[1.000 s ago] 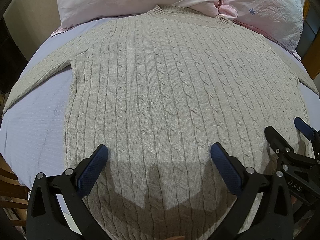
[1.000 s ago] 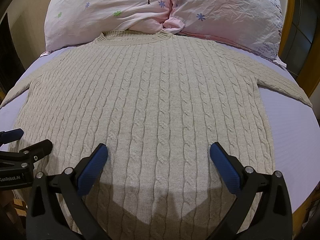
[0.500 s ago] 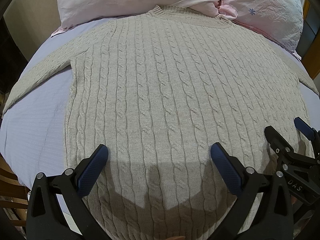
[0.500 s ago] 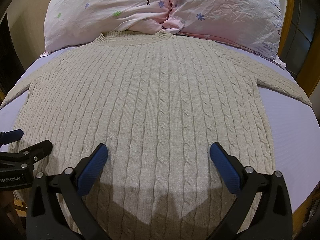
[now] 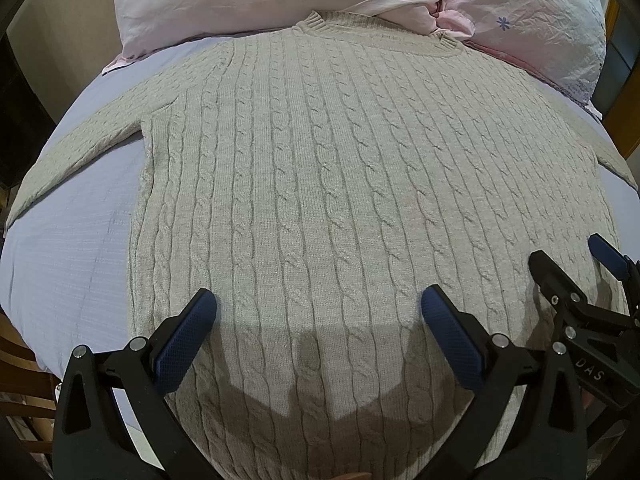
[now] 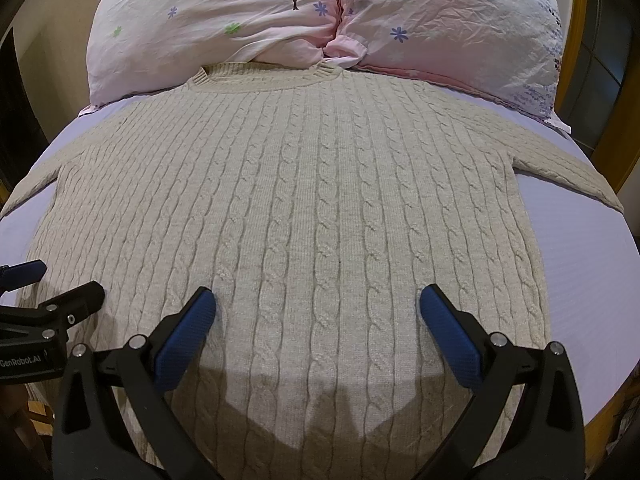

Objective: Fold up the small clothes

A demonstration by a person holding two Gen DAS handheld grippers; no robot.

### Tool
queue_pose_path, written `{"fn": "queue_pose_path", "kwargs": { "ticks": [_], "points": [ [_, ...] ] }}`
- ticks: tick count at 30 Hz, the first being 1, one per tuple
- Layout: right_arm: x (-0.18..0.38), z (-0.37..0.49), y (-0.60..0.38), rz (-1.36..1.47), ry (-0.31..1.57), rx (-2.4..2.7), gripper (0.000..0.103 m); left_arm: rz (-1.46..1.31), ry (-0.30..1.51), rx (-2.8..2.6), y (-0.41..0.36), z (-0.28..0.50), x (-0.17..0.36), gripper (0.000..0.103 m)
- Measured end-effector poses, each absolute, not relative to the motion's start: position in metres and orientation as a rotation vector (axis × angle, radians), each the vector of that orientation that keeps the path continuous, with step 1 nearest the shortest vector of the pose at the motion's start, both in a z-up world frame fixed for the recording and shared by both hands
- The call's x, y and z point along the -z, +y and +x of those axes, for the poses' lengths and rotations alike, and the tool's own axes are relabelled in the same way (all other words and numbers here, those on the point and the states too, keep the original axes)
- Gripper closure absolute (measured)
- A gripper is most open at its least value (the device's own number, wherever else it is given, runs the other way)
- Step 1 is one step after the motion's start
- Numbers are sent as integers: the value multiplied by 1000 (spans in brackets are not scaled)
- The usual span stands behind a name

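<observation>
Nothing has moved: both tools, left tool and right tool, hover wide open and empty over the sweater spread flat on the bed near its foot edge, where a shallow pinch risks snagging one knit layer.

Black hand-held gripper w/ blue pads, silver screws

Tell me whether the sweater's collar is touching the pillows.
Touching. In the right wrist view the sweater lies flat, and its ribbed collar runs up against the two pink pillows, whose lower edge overlaps it with no sheet showing between.
</observation>
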State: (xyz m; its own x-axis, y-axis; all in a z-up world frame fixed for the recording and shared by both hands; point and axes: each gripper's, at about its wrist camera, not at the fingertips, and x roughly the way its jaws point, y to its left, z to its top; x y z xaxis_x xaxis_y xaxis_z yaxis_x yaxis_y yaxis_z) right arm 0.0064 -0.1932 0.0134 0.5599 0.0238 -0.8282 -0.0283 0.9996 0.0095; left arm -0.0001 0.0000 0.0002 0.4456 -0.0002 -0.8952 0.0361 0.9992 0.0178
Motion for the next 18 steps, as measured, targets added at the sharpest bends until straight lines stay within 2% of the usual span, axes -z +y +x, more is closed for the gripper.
{"fn": "queue_pose_path", "kwargs": {
  "ticks": [18],
  "points": [
    [-11,4,-189,-7,985,-33,2,37,1108,23,0,0,0,1]
  ]
}}
